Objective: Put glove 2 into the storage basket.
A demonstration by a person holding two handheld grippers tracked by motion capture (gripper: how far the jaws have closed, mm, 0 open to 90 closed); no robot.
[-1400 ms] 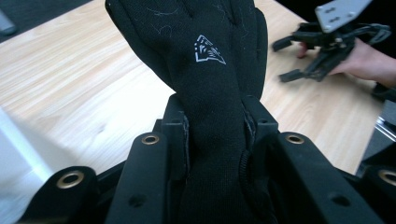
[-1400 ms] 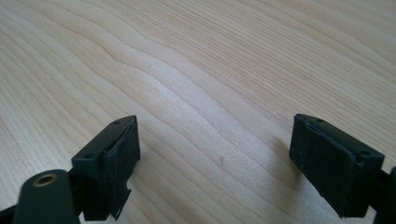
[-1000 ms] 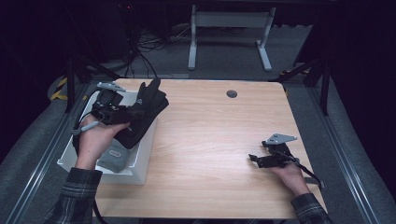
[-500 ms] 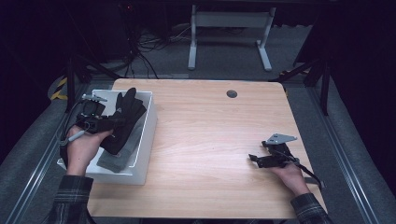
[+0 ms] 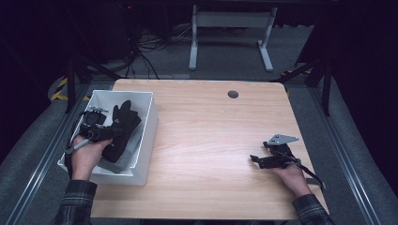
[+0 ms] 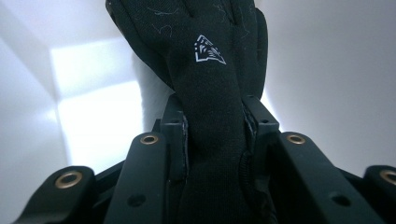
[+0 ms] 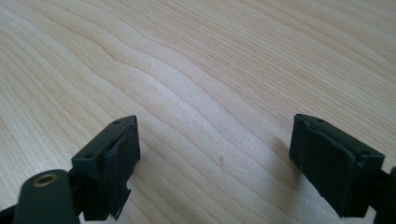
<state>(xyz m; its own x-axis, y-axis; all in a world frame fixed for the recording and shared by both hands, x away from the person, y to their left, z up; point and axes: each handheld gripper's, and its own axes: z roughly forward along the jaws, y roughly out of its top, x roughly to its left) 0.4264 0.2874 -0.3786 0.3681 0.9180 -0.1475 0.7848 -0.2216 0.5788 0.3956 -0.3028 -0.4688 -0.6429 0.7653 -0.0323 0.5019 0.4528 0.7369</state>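
1. High view: left gripper (image 5: 110, 131) sits at the left of the frame, inside the white bin (image 5: 143, 140), its fingers clamped on a black glove (image 5: 123, 126).
2. Change from the earliest frame: gripper and glove were then over the bin's right rim, partly above the desk (image 5: 211, 140); half a second ago they were over the bin; now both are lower in the frame and down between the bin walls.
3. Glove's fingertips point toward the upper right of the frame and lie against the bin's inner right wall; whether the glove touches the bin floor cannot be told.
4. Left gripper view: glove (image 6: 210, 93) runs up the centre of the frame, pinched at a narrow gap between both pads (image 6: 177, 140), a small white logo on the fabric above the pinch. White bin wall (image 6: 327, 70) stands behind it.
5. Left hand (image 5: 87, 157) holds the gripper at the lower left, plaid sleeve at the bottom edge.
6. Right gripper (image 5: 256, 160) rests low over the desk at the lower right of the frame, same spot as in both earlier frames. No change there.
7. Right gripper view: fingers (image 7: 114, 163) stand wide apart, nothing between them, bare wood grain of the desk (image 7: 210, 70) below.
8. Bin stays at the desk's left edge, same place as before.
9. Small dark round grommet (image 5: 233, 94) sits at the upper middle of the desk.
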